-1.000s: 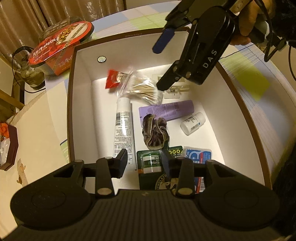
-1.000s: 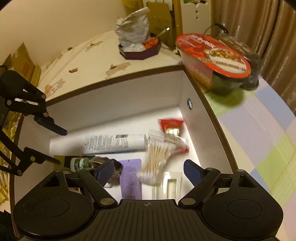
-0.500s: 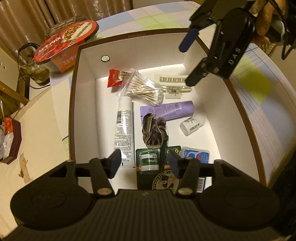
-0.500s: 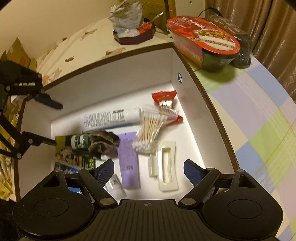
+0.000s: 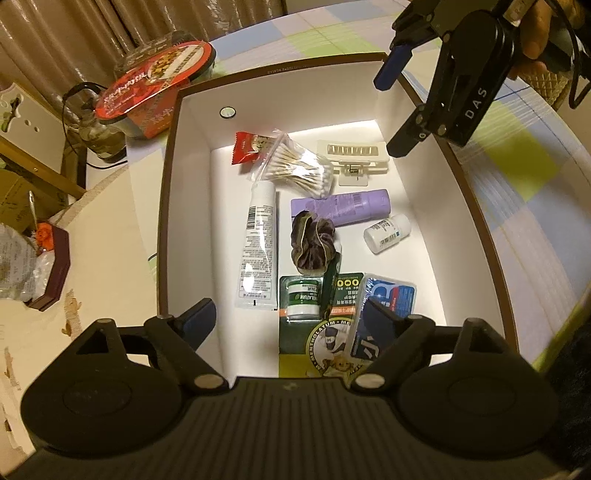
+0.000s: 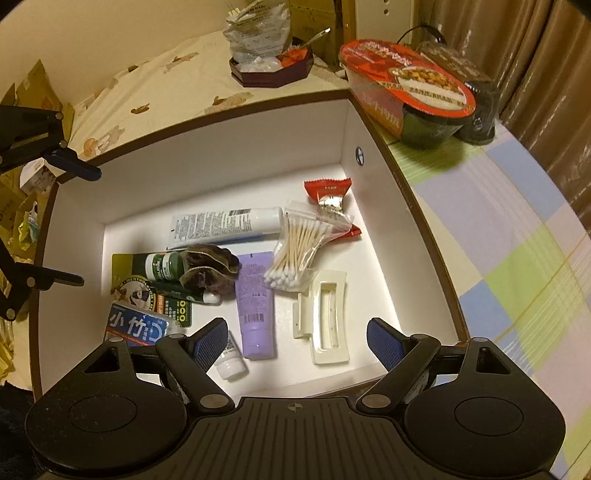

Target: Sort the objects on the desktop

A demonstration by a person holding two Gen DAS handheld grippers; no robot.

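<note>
- White box with brown rim point(image 5: 173, 192) on a checked cloth point(image 5: 517, 166); all sorted items on its floor.
- Left gripper point(image 5: 284, 321) above the near edge of the box, fingers spread wide, nothing between them.
- Right gripper point(image 6: 295, 339) over the opposite edge, fingers likewise wide apart and empty; also visible from the left wrist view at the far right corner of the box, in a hand point(image 5: 535, 33).
- White tube point(image 5: 258, 247) along the left side of the floor, cap toward the far wall.
- Bag of cotton swabs point(image 5: 295, 166) overlapping a red snack packet point(image 5: 243, 147) near the far wall.
- Cream hair clip point(image 5: 354, 158) just beside the swabs.
- Purple tube point(image 5: 351, 205) crosswise in the middle, dark scrunchie point(image 5: 312, 240) touching its crimped end.
- Small white bottle point(image 5: 388, 232) on its side, near the purple tube's cap.
- Green Mentholatum card with small jar point(image 5: 303, 295) and a blue floss pack point(image 5: 388, 299) at the near end.
- Red-lidded instant noodle bowl point(image 6: 406, 96) outside the box, near the curtain point(image 6: 535, 55).
</note>
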